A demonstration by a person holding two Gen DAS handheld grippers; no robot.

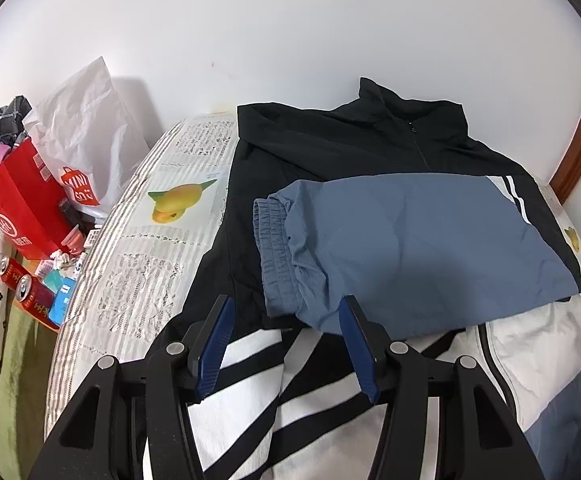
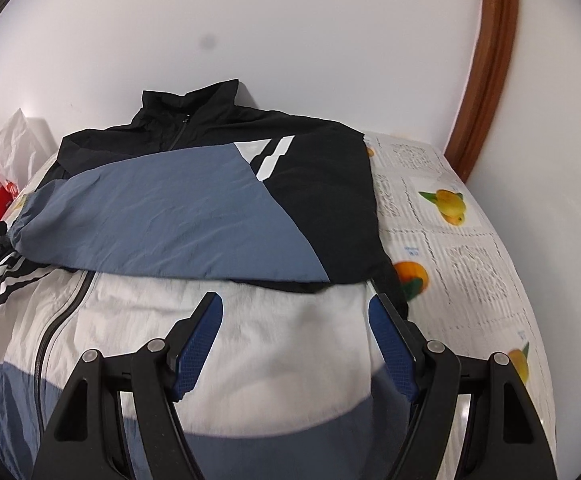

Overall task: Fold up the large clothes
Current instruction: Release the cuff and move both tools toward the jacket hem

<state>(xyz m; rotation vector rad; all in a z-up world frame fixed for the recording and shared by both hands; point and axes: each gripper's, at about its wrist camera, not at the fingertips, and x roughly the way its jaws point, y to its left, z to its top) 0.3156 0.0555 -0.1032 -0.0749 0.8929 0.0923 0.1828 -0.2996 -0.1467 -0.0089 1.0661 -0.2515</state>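
Note:
A black, blue and white zip jacket (image 1: 330,148) lies flat on a table, collar toward the wall. Its blue sleeve (image 1: 410,240) is folded across the chest, with the elastic cuff (image 1: 274,240) at the left. In the right wrist view the jacket (image 2: 330,200) shows the same folded sleeve (image 2: 170,220) above the white front panel (image 2: 290,340). My left gripper (image 1: 286,308) is open and empty, just above the striped lower part by the cuff. My right gripper (image 2: 296,304) is open and empty over the white panel.
The table has a tablecloth (image 1: 142,248) with newspaper and fruit print. Left of the table stand a red box (image 1: 26,204), a white bag (image 1: 86,132) and red cans (image 1: 26,288). A white wall is behind, with a brown wooden frame (image 2: 486,72) at the right.

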